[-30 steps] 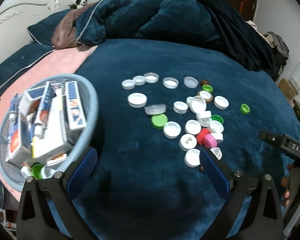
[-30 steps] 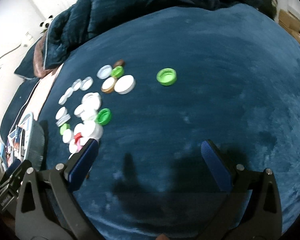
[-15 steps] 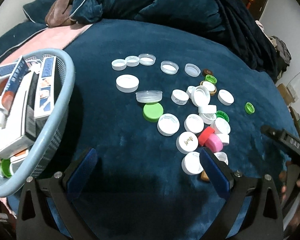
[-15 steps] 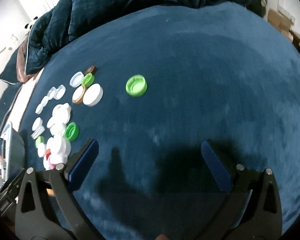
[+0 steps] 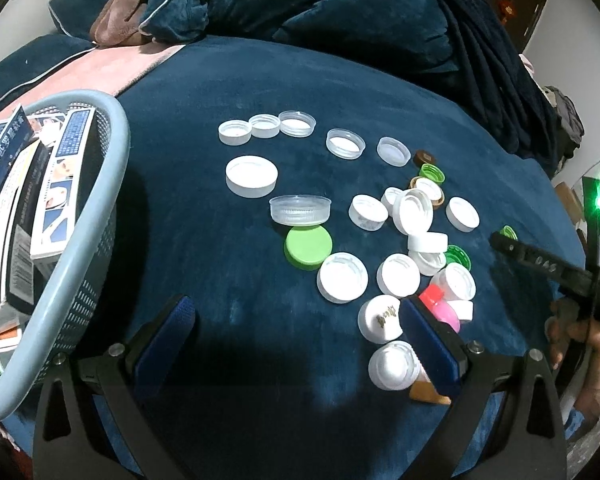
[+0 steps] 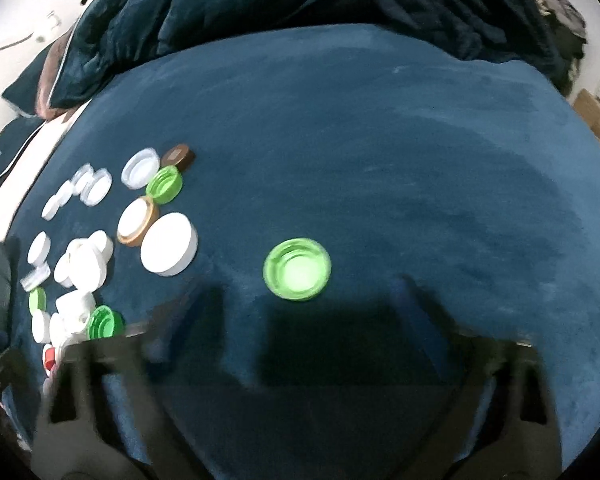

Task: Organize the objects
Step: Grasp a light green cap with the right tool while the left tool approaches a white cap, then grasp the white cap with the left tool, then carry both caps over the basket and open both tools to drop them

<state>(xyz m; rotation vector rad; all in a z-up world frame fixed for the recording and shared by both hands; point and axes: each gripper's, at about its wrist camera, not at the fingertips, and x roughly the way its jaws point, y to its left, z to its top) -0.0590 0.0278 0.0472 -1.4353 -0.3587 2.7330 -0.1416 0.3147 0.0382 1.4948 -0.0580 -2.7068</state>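
Observation:
Several bottle caps, mostly white, lie scattered on a dark blue blanket [image 5: 228, 320]. In the left wrist view a flat green cap [image 5: 308, 247] sits below a clear lid [image 5: 300, 210]. My left gripper [image 5: 300, 340] hangs open over bare blanket. Its right finger is beside a white cap with gold writing [image 5: 382, 317] and a pink cap [image 5: 446, 314]. In the right wrist view a lone green cap [image 6: 297, 269] lies hollow side up just beyond the tips of my right gripper [image 6: 308, 312]. That gripper is blurred, its jaws are closing, and nothing is between the pads.
A light blue mesh basket [image 5: 100, 184] full of boxes stands at the left. A heap of dark bedding [image 5: 300, 8] lies at the back, with a pink sheet [image 5: 112, 68] beside it. A person's hand [image 5: 580, 344] holds the other tool at the right.
The left gripper has sunk closer to the caps, and the basket has slid towards the left edge. The right gripper has moved up to the lone green cap, and its fingers now stand closer together.

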